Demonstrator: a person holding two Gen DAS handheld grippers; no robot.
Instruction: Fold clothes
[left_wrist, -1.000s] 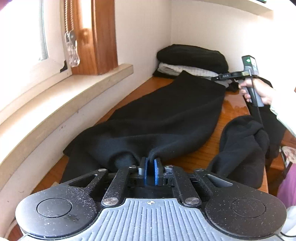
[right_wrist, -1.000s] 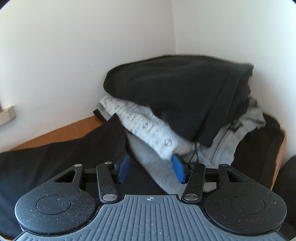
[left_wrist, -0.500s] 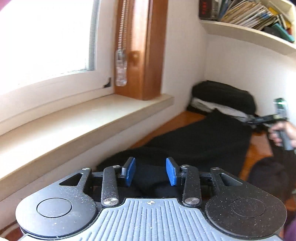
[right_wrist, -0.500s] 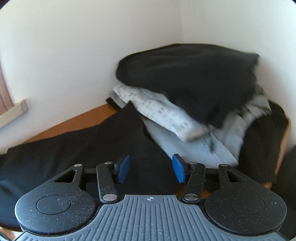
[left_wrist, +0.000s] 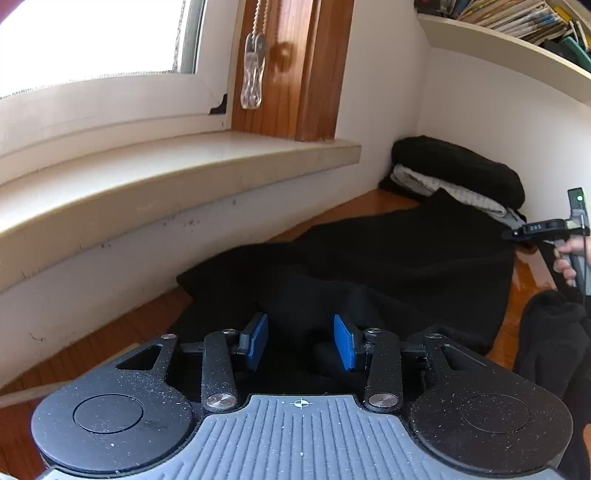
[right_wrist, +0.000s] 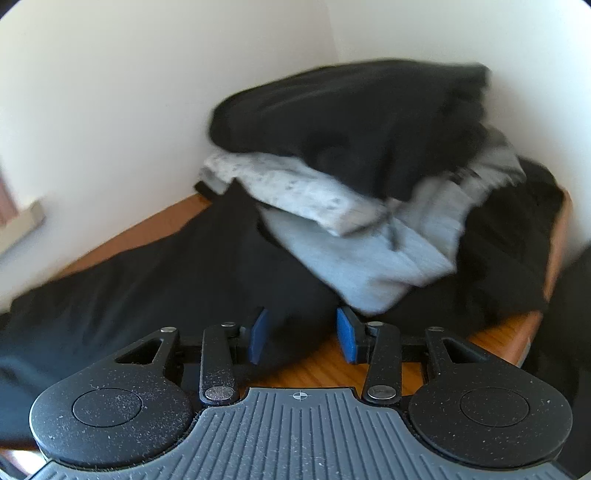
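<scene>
A long black garment (left_wrist: 388, 266) lies stretched along the wooden table (left_wrist: 110, 343) below the window sill. My left gripper (left_wrist: 301, 343) is open just above its near end, blue pads apart and holding nothing. My right gripper (right_wrist: 301, 338) is open too, hovering over the far end of the same black garment (right_wrist: 166, 269), close to a pile of clothes. In the left wrist view the right gripper (left_wrist: 517, 234) shows at the right edge, held by a hand (left_wrist: 570, 258).
A stack of folded clothes (right_wrist: 369, 166), black on top of grey, fills the table's far corner against the white walls. Another dark garment (left_wrist: 554, 336) hangs off the table's right edge. A window sill (left_wrist: 166, 173) runs along the left, with a bookshelf (left_wrist: 509, 40) overhead.
My left gripper let go of the black garment's near end, opened and lifted away. My right gripper drew back from the clothes pile, staying open.
</scene>
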